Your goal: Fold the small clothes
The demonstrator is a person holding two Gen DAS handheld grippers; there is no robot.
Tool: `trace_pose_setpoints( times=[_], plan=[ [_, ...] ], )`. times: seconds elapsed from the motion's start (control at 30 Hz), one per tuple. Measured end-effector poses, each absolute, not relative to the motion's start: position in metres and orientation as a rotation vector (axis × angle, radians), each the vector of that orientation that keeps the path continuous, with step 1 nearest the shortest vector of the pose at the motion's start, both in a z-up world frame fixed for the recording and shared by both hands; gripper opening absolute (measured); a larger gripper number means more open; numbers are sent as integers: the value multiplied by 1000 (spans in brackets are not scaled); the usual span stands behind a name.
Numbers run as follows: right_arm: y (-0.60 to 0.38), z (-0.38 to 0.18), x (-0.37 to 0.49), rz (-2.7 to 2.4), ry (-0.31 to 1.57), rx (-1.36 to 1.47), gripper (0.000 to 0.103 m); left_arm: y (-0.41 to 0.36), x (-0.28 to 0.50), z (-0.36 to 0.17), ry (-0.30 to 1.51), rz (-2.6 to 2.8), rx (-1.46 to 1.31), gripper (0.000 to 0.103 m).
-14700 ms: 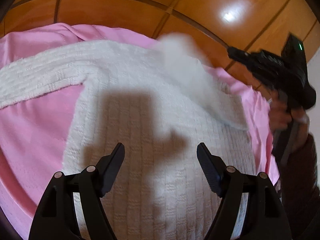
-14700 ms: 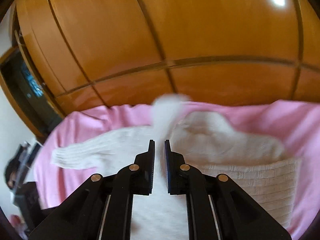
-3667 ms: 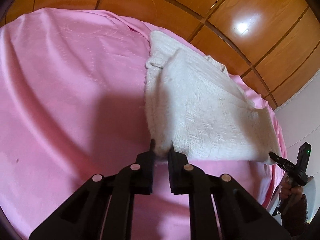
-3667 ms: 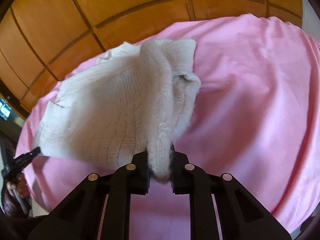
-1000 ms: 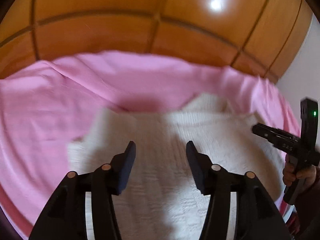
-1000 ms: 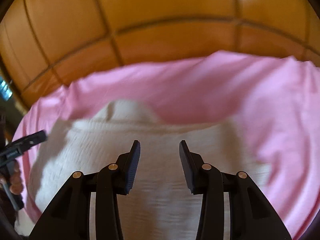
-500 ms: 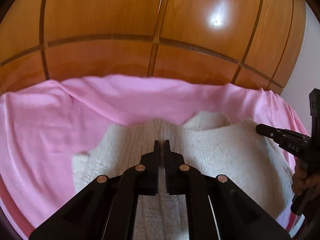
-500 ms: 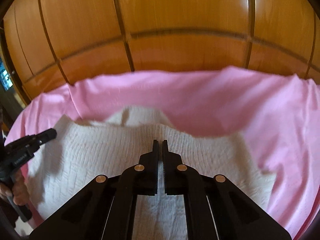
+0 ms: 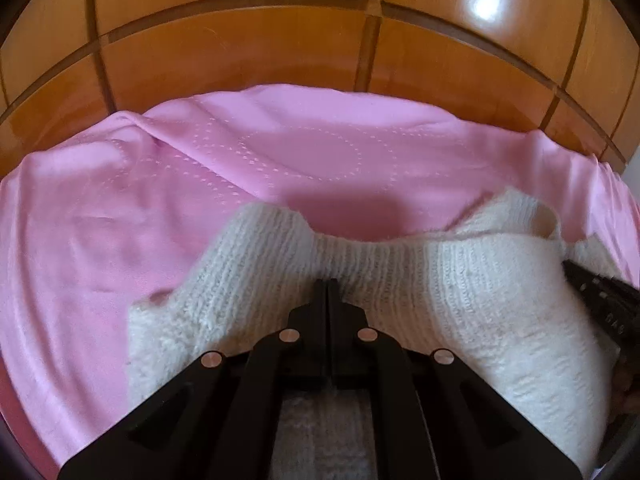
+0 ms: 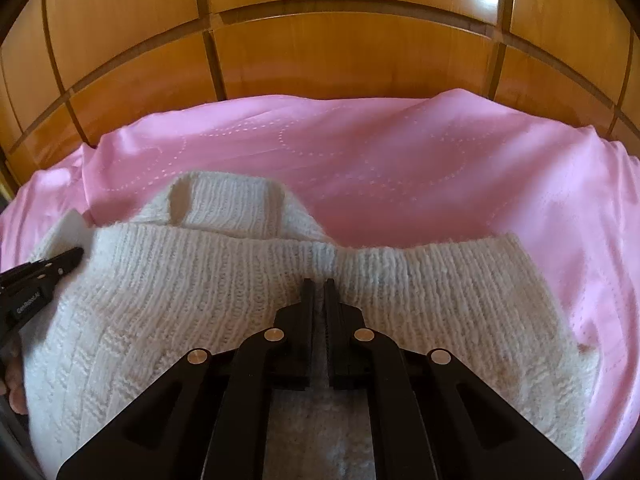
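Nearest each lens, on the sweater, sit the two grippers. L gripper has its fingers pressed together w/ no visible gap, tips sunk into the ribbed band; knit bunches up around them, so it reads as a pinch on the fabric. R gripper has fingers nearly together w/ a thin strip of knit showing between them, i.e. clamped on the sweater too. Both bite a short way back from the sweater's far ribbed edge, one toward each side of the garment.

Sweater is cream knit, already doubled into a thick pad, lying on the pink sheet; a folded-under part w/ a ribbed opening pokes out past the far edge, on the L gripper's side.

Step, as I judge it: grips just taken for the next fold. Next move prob calls for lifting both pinches together and carrying that edge over the rest of the sweater, hands kept level w/ each other so the fold line stays straight. Risk: thick layers; pinch may only hold the top one, and the pad could slide on the sheet.

Beyond the sweater: open pink sheet w/ dotted stitch pattern, some wrinkles, nothing lying on it. Behind the sheet, glossy wood panels. Nothing blocks the fold path.
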State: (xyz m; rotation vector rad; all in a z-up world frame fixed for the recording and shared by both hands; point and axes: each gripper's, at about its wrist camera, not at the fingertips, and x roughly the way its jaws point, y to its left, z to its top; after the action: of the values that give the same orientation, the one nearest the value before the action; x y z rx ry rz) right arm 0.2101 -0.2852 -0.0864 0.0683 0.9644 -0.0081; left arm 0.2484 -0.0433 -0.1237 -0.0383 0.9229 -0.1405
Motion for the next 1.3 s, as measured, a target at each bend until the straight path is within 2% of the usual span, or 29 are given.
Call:
trace_pose_setpoints(
  times=[0.03,0.07,0.1,0.13,0.17,0.2,0.33,0.37,0.5,0.73,1.0,1.2,1.3],
  plan=[
    [-287,-84,210,0,967,77,6,-42,241,-115,909,-130,-43,5],
    [-290,-80,210,7,967,89,12,-42,233,-109,893,-130,-44,17],
    [-291,-75,208,5,966,98,17,-40,223,-102,878,-140,-53,24],
    [-291,-63,202,-7,943,102,37,-36,209,-95,859,-159,-78,30],
    [-291,-56,196,-3,918,110,59,-34,200,-90,848,-171,-86,30],
    [-290,-48,188,13,889,121,61,-34,188,-87,837,-182,-80,30],
    [-260,-32,152,131,874,111,61,-34,153,-94,845,-196,-84,30],
    [-254,-32,147,154,881,105,61,-35,151,-98,854,-190,-69,33],
    [-229,-68,132,140,931,3,61,-36,149,-119,869,-152,-21,36],
    [-246,-41,119,136,892,56,62,-32,119,-81,826,-148,-67,35],
    [-261,-28,62,153,910,92,62,-46,73,-77,821,-303,-61,35],
    [-269,-65,30,107,1025,48,62,-78,56,-115,917,-367,66,36],
    [-273,-79,23,121,961,7,62,-82,52,-120,896,-351,94,37]
  ],
)
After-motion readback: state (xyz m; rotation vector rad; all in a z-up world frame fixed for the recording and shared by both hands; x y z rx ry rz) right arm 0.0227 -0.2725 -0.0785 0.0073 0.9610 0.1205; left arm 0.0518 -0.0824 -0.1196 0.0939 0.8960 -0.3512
